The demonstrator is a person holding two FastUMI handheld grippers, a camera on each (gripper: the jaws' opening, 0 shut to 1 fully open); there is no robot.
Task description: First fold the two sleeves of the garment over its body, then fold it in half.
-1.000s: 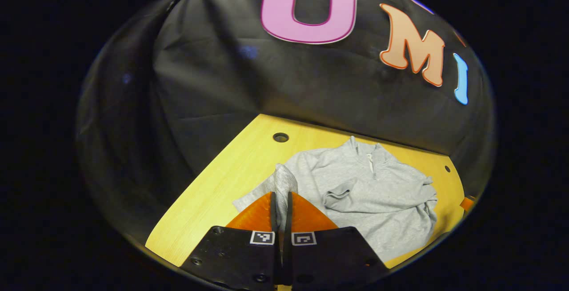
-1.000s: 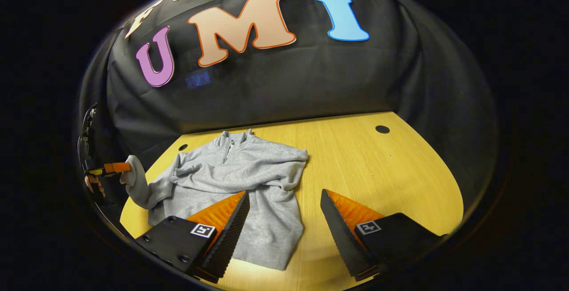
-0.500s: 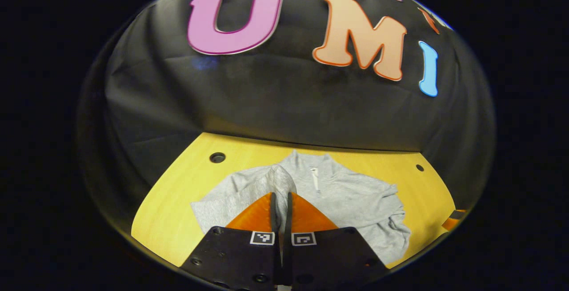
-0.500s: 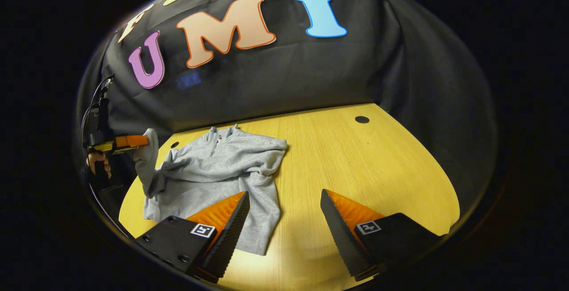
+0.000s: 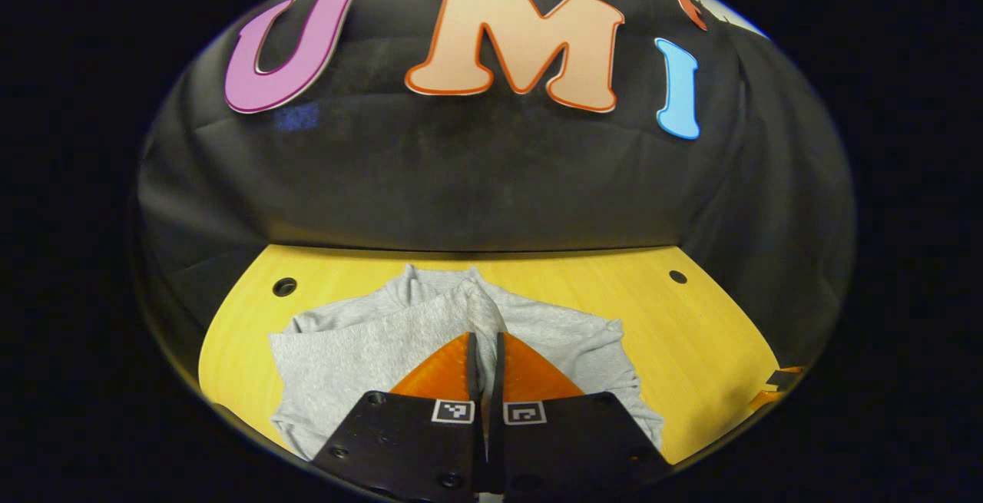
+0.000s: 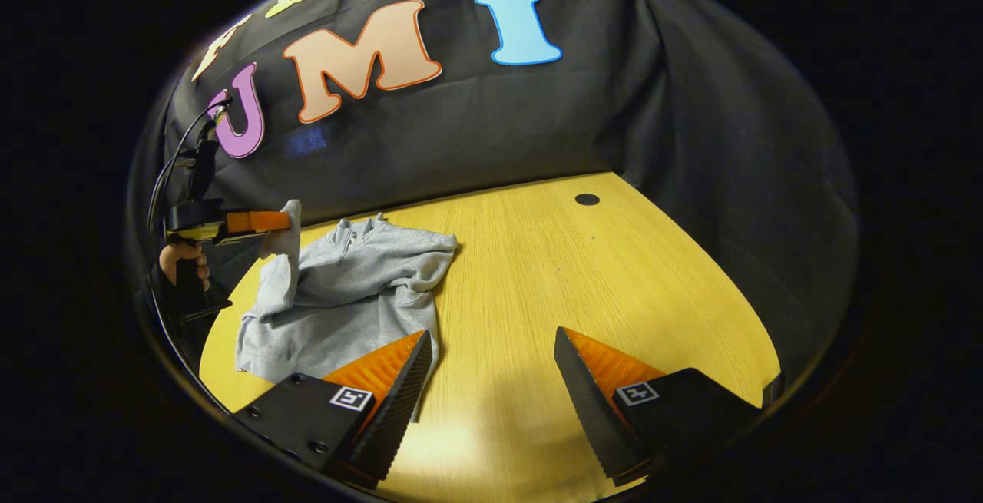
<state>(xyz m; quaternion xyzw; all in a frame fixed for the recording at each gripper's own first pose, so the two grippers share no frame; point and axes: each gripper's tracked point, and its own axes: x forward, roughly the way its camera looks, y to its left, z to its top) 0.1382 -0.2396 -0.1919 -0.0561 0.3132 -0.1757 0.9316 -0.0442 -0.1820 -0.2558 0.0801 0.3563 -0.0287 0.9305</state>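
The left gripper [image 5: 485,349] is closed on the cuff of the soft, limp grey sweatshirt [image 6: 345,296]; the right gripper [image 6: 491,380] stands wide open, empty.

Booth backdrop: black cloth wall [image 6: 537,127] hung behind and around the desk, creased, with vertical folds at the right in the right gripper view and softer wrinkles at the left in the left gripper view [image 5: 230,180]. The cloth drops to the desk's far edge with no gap visible. Desk [image 6: 614,273]: light yellow wood-grain top, grain running near to far. Round dark holes in the top: one far right [image 6: 587,199] in the right gripper view, plus one far left [image 5: 284,286] and a smaller one far right [image 5: 677,276] in the left gripper view. Lighting from above, bright patch on the near desk surface [image 6: 476,441]. Faint bluish glint on the cloth [image 6: 306,142].
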